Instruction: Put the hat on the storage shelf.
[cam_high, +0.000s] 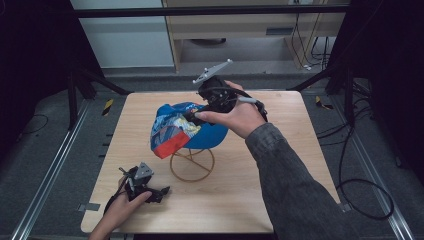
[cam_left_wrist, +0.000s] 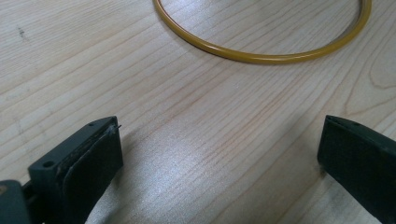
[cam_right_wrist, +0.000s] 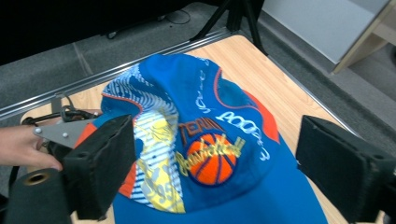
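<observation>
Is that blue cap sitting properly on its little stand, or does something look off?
The blue cap looks askew: it slumps to one side on the yellow wire stand, crown crumpled, its orange brim hanging toward the left edge. The right tongs hover open over it; the left tongs rest open near the table's front.

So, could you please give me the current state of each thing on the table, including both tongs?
Blue cap: perched on the stand, crumpled, not gripped.
Yellow wire stand: upright on the table, ring base flat.
Left tongs: open, low over the table's near-left corner, holding nothing.
Right tongs: open, jaws spread either side of the cap's crown.
Table: wooden, bearing the stand.
</observation>
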